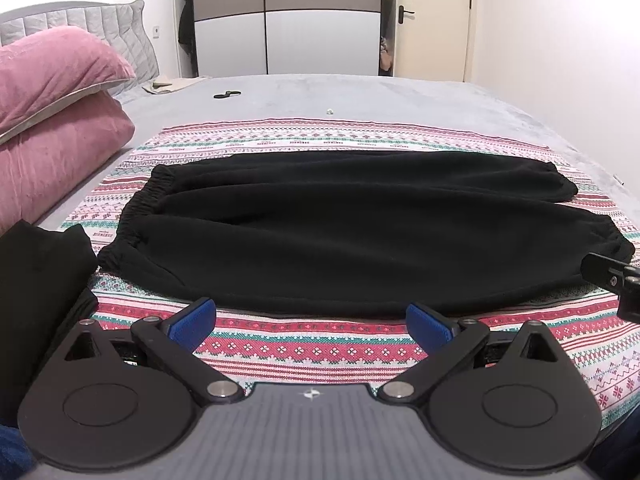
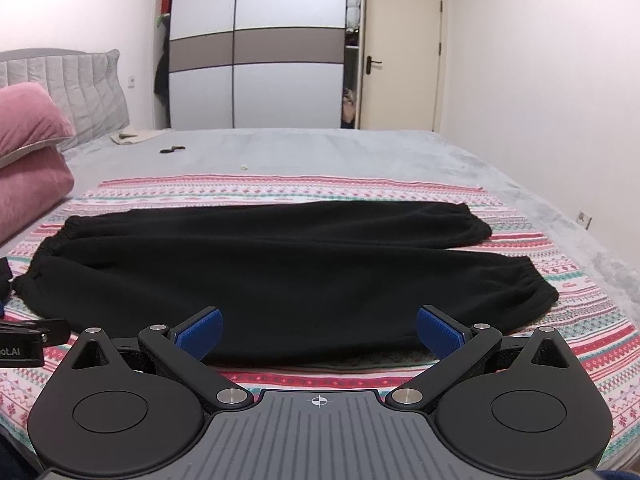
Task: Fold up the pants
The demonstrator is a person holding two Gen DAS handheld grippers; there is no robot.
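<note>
Now your soft black fleece pants [image 1: 340,232] lie flat w/ elastic cuffs on the knit-patterned blanket [image 1: 304,350]; both hand-held grippers, left [image 1: 311,326] & right [image 2: 319,330], sit spread apart just beside them.

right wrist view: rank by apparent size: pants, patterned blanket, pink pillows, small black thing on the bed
1. patterned blanket, partly covered
2. pants
3. pink pillows, cut off by the frame edge, so true size unsure
4. small black thing, far from the camera

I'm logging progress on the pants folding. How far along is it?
Done: the black pants lie flat on the patterned blanket, legs side by side. In hand: nothing; the left gripper and right gripper sit at the near edge, jaws open. Left: every fold.
</note>
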